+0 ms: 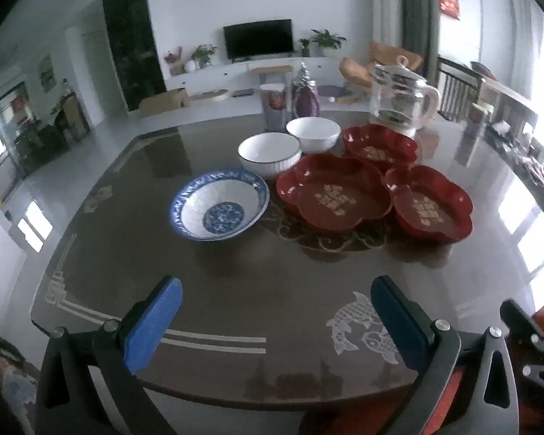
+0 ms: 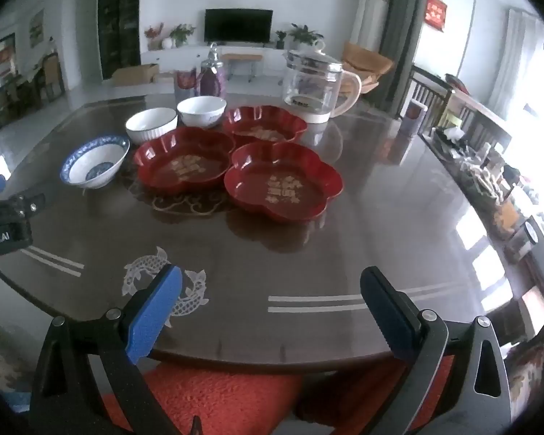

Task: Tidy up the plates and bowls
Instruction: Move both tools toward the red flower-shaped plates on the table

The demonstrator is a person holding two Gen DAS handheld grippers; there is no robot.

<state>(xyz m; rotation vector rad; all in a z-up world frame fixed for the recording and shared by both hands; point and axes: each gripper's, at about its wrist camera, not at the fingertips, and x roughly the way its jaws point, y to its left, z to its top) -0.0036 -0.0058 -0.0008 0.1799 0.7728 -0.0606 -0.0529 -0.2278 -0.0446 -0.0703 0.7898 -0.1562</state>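
Note:
On the dark table [image 1: 235,290] stand a blue-and-white patterned bowl [image 1: 219,204] [image 2: 95,162], two white bowls [image 1: 270,154] [image 1: 313,133] [image 2: 151,125] [image 2: 201,110] and three red flower-shaped plates [image 1: 335,192] [image 1: 380,145] [image 1: 429,203] [image 2: 183,159] [image 2: 264,123] [image 2: 283,181]. All sit apart, unstacked. My left gripper [image 1: 275,297] is open and empty near the table's front edge. My right gripper [image 2: 270,286] is open and empty, also near the front edge, to the right of the left one [image 2: 3,217].
A glass kettle [image 1: 402,98] [image 2: 315,83], a purple decanter [image 1: 304,94] and a canister [image 1: 273,107] stand at the table's far side. A red chair cushion [image 2: 214,395] lies below the front edge. Chairs and clutter line the right.

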